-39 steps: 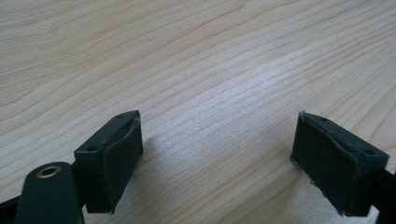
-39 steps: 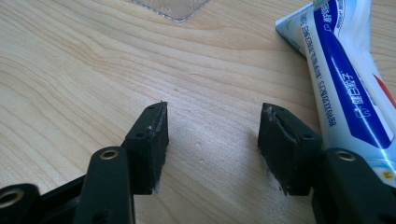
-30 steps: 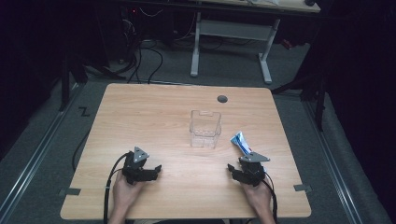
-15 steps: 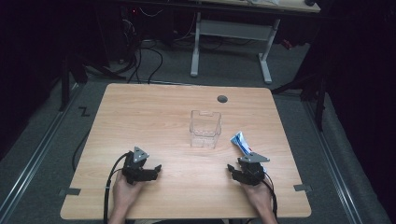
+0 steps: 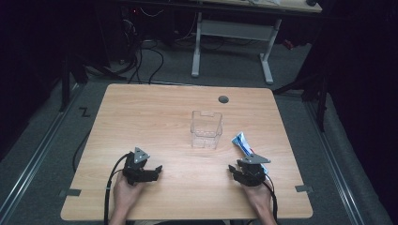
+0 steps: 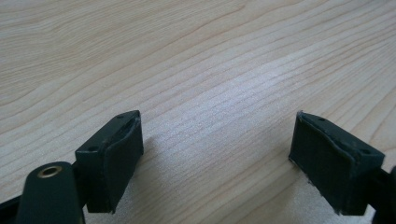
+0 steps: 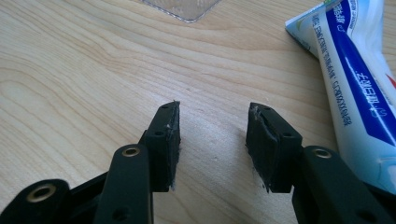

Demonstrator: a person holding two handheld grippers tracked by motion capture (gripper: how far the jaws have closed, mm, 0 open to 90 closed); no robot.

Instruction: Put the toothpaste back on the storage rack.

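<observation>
Since the earlier frame, only my right gripper (image 7: 212, 140) changed: jaws closing partway, nothing between them. Left gripper (image 6: 217, 154) open, empty. Toothpaste tube (image 7: 355, 74) lies just right of it, near the clear bin (image 5: 206, 129). Pre-grasp step; next, shift right and straddle the tube.

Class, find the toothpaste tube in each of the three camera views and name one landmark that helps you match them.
High view: the toothpaste tube lies right of the clear container, just beyond the right gripper.
Left gripper view: not in it; bare wooden table between open fingers.
Right gripper view: the tube runs along the right edge.
Shared landmark: the clear container, at the top edge there.
</observation>
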